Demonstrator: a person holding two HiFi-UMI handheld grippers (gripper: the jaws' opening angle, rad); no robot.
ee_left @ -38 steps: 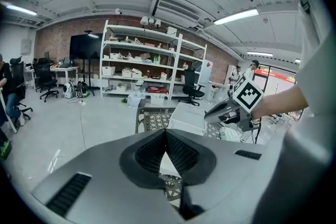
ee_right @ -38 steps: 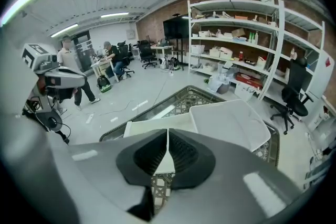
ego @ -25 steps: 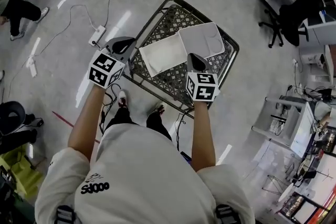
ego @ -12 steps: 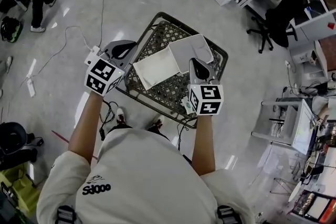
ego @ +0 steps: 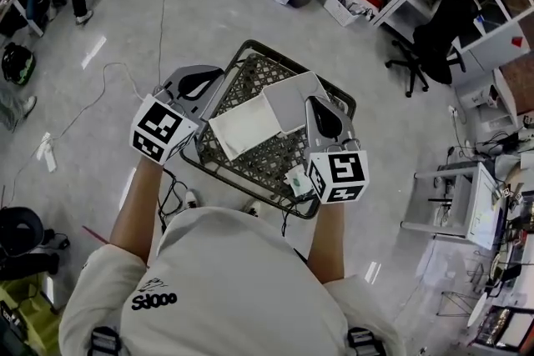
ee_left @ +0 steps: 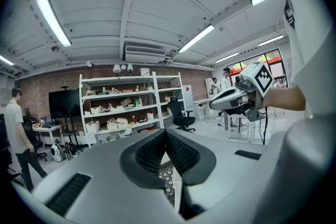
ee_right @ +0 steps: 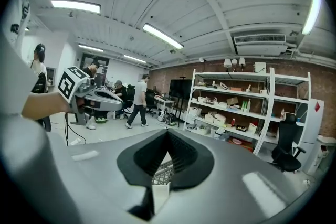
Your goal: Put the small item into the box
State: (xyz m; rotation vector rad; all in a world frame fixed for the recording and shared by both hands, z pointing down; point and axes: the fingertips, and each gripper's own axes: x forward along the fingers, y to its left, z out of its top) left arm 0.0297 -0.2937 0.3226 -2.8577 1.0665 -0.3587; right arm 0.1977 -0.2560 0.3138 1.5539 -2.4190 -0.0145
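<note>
left gripper [ego: 207, 77], right gripper [ego: 318, 104], both jaws closed, forearms held forward

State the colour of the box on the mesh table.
White. The box shows best in the head view.

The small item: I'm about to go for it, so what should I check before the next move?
1. Small item in sight: ok. It lies at the near edge of the mesh table, just left of the right gripper's marker cube.
2. White box open: ok. Its lid is folded back.
3. Box interior free: ok, as far as the head view shows.
4. Right gripper ready to grasp: not ok. Its jaws are shut with nothing between them, and it points past the item.
5. Left gripper empty: ok. Its jaws are shut on nothing.
6. What kind of thing the item is: cannot tell, too small.
</note>
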